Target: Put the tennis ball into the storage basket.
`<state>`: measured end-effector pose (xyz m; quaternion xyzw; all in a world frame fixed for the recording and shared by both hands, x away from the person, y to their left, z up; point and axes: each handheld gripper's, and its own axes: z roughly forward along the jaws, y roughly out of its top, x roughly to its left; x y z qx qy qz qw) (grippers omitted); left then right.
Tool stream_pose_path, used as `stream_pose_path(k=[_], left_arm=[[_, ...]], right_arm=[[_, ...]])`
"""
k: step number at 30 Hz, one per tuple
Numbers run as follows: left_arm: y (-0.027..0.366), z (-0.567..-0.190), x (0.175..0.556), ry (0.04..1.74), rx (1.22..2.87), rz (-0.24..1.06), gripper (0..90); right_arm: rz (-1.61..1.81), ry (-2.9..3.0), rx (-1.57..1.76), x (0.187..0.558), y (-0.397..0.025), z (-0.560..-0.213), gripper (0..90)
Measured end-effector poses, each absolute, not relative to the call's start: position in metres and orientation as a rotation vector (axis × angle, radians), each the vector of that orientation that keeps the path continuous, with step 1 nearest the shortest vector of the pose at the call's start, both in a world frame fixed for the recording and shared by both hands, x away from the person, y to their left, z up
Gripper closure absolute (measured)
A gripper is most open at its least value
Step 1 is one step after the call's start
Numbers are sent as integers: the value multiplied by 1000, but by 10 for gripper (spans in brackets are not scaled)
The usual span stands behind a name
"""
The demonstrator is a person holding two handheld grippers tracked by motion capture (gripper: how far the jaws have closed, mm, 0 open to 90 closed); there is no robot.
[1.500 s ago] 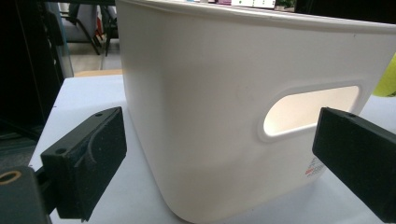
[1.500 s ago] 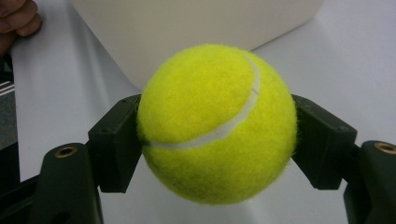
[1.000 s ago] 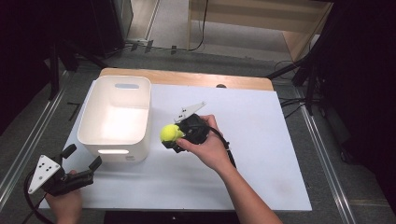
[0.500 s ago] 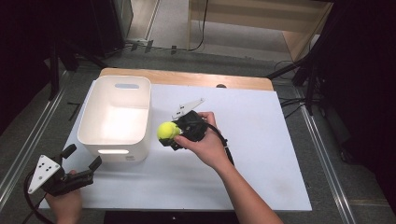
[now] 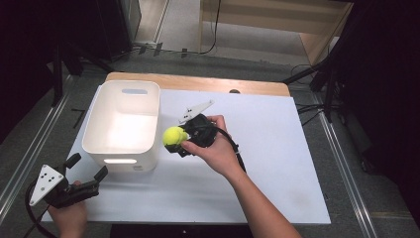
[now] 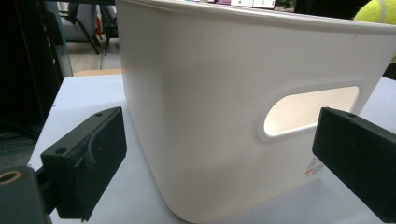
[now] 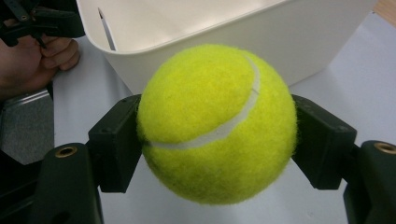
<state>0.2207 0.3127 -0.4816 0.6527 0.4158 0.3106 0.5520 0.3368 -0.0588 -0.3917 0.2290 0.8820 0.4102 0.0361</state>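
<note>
Here the white bin (image 5: 124, 124) holds nothing; its small sticker is unreadable. The right gripper (image 5: 179, 140) clamps the tennis ball (image 5: 174, 136) beside its rim; the left gripper (image 5: 87, 167) gapes wide.

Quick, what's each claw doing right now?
Left claw: open, holding nothing, facing the white bin.
Right claw: closed on the tennis ball.

text: none legible | bin (image 6: 243, 93) sticker: small red print, too blurred to read

Bin (image 5: 124, 130) wall blocks left tongs (image 5: 88, 168); bin top open; table (image 5: 277, 163) right free
</note>
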Motion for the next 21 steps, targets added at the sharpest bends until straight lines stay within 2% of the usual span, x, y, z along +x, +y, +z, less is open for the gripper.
stream_pose_path(k=[21], left_arm=[[313, -482, 221, 982, 1539, 733, 29]], right_arm=[[1283, 2723, 670, 343, -51, -378, 242]])
